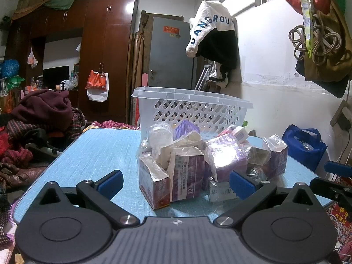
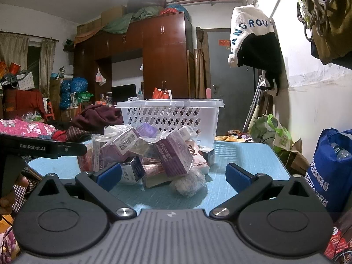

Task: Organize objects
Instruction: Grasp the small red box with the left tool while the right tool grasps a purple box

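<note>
A heap of purple and white boxes (image 1: 191, 160), some in clear plastic wrap, lies on the light blue table (image 1: 103, 151). Behind the heap stands a white lattice basket (image 1: 193, 107). My left gripper (image 1: 176, 183) is open, low at the table's near edge, its blue pads either side of the nearest purple boxes without touching them. In the right wrist view the same heap (image 2: 149, 154) and basket (image 2: 171, 114) appear. My right gripper (image 2: 173, 176) is open too, with a plastic-wrapped bundle (image 2: 189, 182) just ahead between its fingers. The left gripper's body (image 2: 44, 147) shows at the left.
A blue shopping bag (image 2: 330, 167) stands to the right of the table by the white wall. Piled clothes (image 1: 44, 118) lie left of the table. A dark wooden wardrobe (image 1: 99, 44) and a grey door (image 1: 169, 52) stand behind.
</note>
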